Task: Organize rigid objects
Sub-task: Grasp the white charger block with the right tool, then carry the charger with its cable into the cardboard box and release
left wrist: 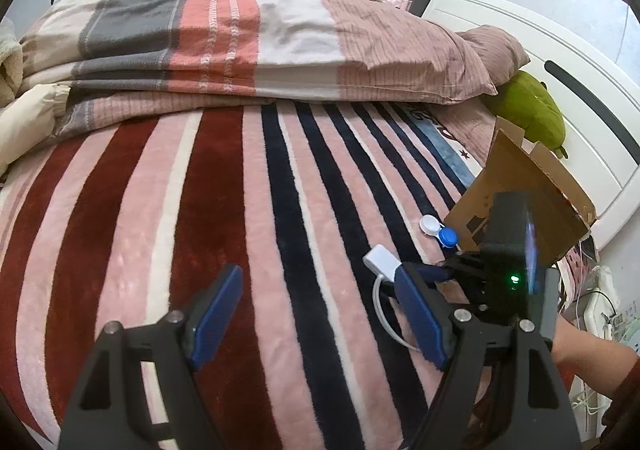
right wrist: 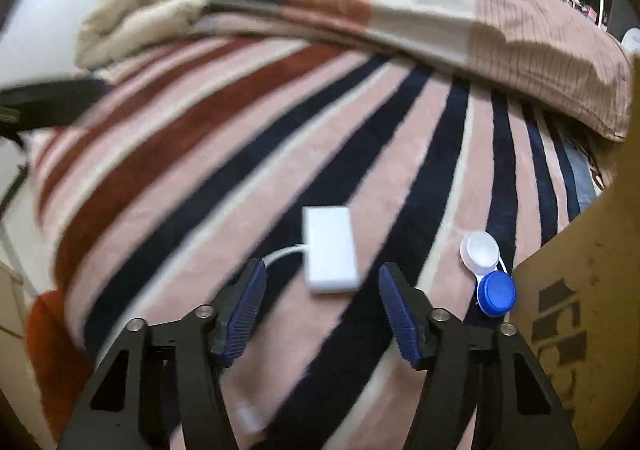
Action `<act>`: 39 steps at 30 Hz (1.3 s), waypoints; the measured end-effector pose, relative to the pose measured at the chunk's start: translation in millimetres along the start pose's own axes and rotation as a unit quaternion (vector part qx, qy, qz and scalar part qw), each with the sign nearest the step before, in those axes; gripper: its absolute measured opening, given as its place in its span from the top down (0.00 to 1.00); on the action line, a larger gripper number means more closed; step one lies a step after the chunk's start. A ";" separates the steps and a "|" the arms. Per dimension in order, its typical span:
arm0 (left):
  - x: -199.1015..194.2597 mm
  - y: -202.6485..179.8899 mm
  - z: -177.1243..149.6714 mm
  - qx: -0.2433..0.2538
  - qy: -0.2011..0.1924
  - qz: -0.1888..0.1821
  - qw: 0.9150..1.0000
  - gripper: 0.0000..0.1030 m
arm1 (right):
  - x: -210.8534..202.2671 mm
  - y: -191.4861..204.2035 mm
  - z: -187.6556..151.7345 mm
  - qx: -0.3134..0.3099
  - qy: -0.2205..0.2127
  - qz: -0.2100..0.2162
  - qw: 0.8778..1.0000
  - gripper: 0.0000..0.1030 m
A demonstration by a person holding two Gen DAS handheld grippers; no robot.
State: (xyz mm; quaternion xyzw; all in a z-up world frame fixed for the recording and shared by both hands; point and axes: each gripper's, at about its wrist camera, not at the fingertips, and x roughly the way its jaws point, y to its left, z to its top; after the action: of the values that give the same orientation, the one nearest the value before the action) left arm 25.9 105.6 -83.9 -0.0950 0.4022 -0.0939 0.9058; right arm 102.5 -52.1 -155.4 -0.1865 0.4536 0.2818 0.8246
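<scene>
A white adapter with a short cable lies on the striped blanket, just ahead of my right gripper, which is open and empty above it. A contact lens case with one white and one blue cap lies to its right, against a cardboard box. In the left wrist view the adapter, the lens case and the box sit at right. My left gripper is open and empty over the blanket, left of them. The right gripper's body partly hides the box.
Folded quilts and a pillow are piled at the far side of the bed. A green plush toy lies against the white headboard. Shelves stand in the background. The striped blanket covers the bed.
</scene>
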 end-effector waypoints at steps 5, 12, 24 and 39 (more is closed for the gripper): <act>0.3 0.0 3.1 -0.008 0.006 -0.008 1.000 0.27 | -18.6 2.4 -0.8 -0.005 -0.027 0.041 0.999 0.78; -15.8 -32.7 35.5 0.013 -0.010 -0.090 0.996 0.32 | -93.9 21.6 29.1 -0.027 -0.111 0.102 0.988 0.78; -28.0 -150.5 136.1 0.114 -0.032 -0.148 0.982 0.70 | -195.1 -46.2 54.7 -0.002 -0.202 0.071 0.977 0.78; 105.1 -286.8 159.7 0.187 0.095 -0.172 0.963 0.70 | -186.5 -203.1 -6.2 0.068 -0.104 -0.027 0.992 0.78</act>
State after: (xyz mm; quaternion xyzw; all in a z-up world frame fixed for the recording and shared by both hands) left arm 187.5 -181.4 17.6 0.0173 0.4397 -0.3303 0.8350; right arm 147.1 -267.4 11.1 -0.1119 0.3785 0.2453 0.8855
